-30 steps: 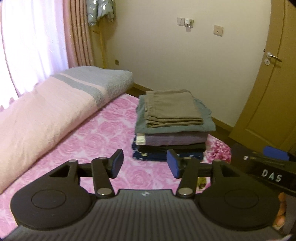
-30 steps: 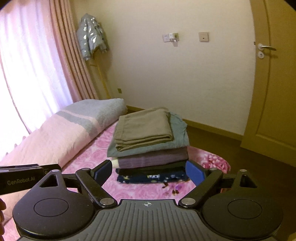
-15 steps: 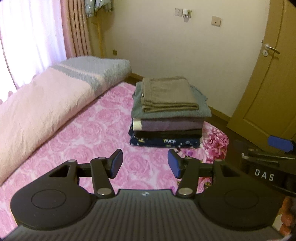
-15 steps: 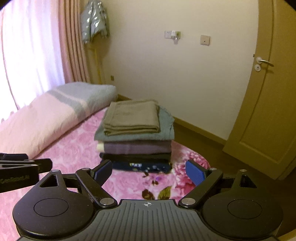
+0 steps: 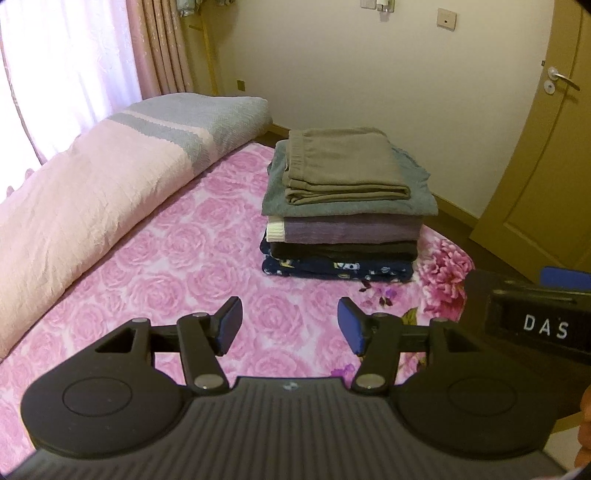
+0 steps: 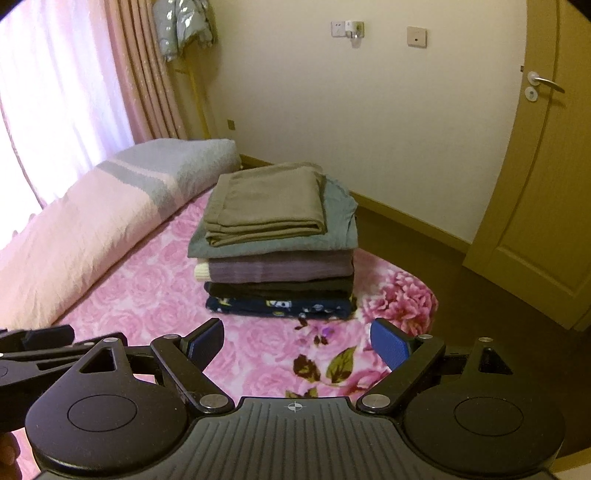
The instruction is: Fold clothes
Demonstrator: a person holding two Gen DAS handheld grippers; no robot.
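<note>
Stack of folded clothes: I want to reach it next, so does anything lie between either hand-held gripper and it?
Nothing visible: only bare pink floral bedspread separates the open left hand-held gripper and open right hand-held gripper from the stack.

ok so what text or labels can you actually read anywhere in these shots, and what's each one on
"DAS": white letters on the black body of the right gripper, seen at the right edge of the left wrist view.
The navy patterned garment at the bottom of the folded stack: its print is too small and blurred to read as words.
The wall plates carry no readable marking.
Nothing else legible.
</note>
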